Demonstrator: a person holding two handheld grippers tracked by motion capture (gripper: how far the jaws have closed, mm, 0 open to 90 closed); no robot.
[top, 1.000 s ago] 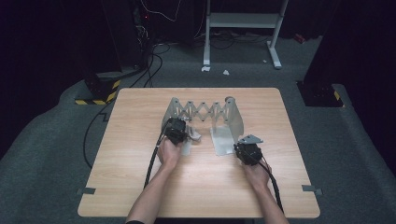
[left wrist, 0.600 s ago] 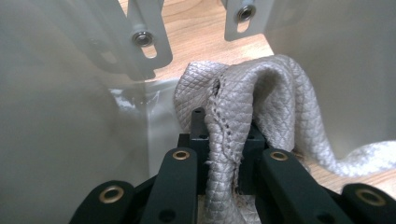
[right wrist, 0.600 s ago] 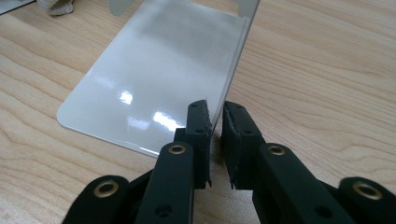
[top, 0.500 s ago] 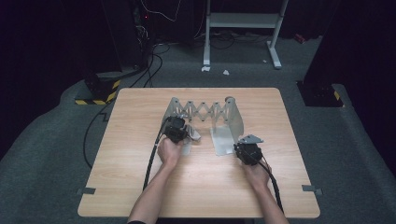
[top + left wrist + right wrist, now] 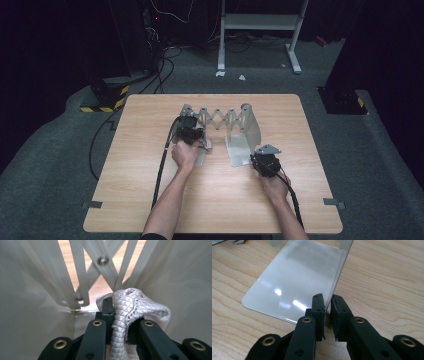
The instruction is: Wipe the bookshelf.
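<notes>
High view: the expanding rack [image 5: 222, 120] stands at 12 o'clock on the table [image 5: 150, 200]; both forearms reach straight in.
Left gripper view: left hand-held gripper [image 5: 117, 312] is clamped on a quilted cloth [image 5: 135, 305]; it should go between the uprights.
Right gripper view: right hand-held gripper [image 5: 326, 305] pinches the rack's base plate [image 5: 294, 282], best kept steady.

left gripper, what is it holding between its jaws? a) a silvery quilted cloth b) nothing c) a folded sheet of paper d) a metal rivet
a: in the left gripper view the left gripper has its jaws closed on a silvery quilted cloth, bunched up in front of the grey scissor rack.
</notes>
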